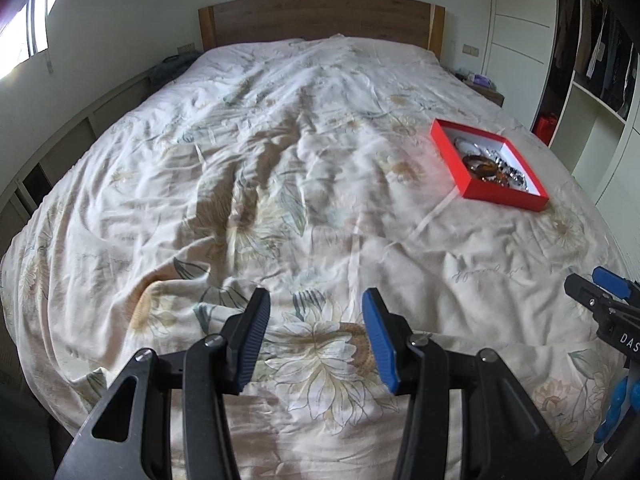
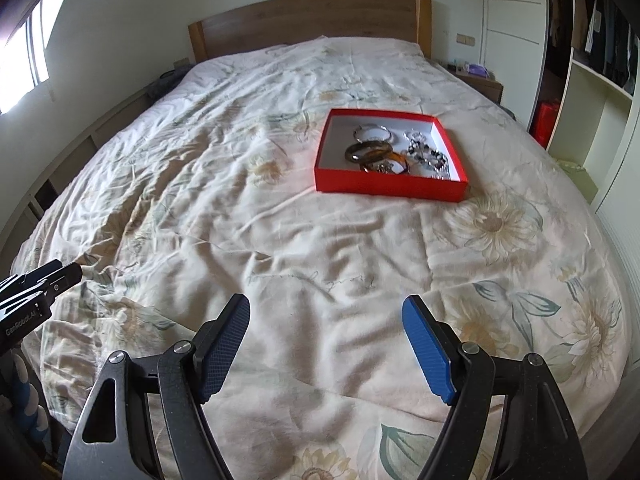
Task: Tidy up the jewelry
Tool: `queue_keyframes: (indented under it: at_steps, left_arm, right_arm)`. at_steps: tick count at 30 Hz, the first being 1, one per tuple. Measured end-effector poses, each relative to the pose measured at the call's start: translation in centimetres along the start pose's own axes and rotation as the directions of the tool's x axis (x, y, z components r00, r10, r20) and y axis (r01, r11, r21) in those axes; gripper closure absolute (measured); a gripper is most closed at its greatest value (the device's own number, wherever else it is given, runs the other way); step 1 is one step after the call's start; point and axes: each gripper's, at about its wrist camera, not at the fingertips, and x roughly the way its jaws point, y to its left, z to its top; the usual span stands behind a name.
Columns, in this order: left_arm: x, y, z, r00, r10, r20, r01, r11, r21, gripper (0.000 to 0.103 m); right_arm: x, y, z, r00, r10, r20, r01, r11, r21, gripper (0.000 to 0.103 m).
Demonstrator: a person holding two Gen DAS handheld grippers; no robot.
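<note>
- While both tools hang over the near end of the bed with nothing between their blue ribbed pads, the left tool (image 1: 316, 338) stands well open and empty, and the right tool (image 2: 326, 346) stands wider still, also empty.
- The cream, flower-printed quilt (image 2: 240, 220) is soft and deeply wrinkled; a tool pressing down near the box would likely dent it and tilt the box, or catch a fold of cloth instead of a piece.
- The shallow red cardboard box with a white inside (image 2: 390, 189) lies flat on the quilt, ahead of the right tool and well apart from both.
- Its jewelry is heaped toward the right half: silver bangles (image 2: 372, 133), brown tortoiseshell bangles (image 2: 370, 151) and a tangle of dark and silver beaded chains (image 2: 430, 156). The pieces overlap, so lifting one could drag another out onto the bed, where small parts would be hard to spot against the pattern.
- Smooth round bangles may slip from flat pads.
- Beyond stand a wooden headboard (image 2: 308, 20), a window on the left, and an open wardrobe with hanging clothes (image 2: 600, 40) on the right.
</note>
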Motion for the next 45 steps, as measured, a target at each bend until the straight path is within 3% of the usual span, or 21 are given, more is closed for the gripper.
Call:
queue_keyframes:
  at_steps: [15, 45]
  left_arm:
    - [2.9, -0.2, -0.3, 0.998, -0.002, -0.06, 0.002, 1.0, 0.005, 0.057]
    - [3.1, -1.0, -0.2, 0.997, 0.012, -0.077, -0.009, 0.999, 0.036, 0.057]
  right_arm:
    - [2.9, 0.1, -0.4, 0.998, -0.006, -0.065, 0.005, 1.0, -0.005, 0.025]
    - [3.3, -1.1, -0.8, 0.998, 0.015, -0.057, -0.013, 0.999, 0.041, 0.025]
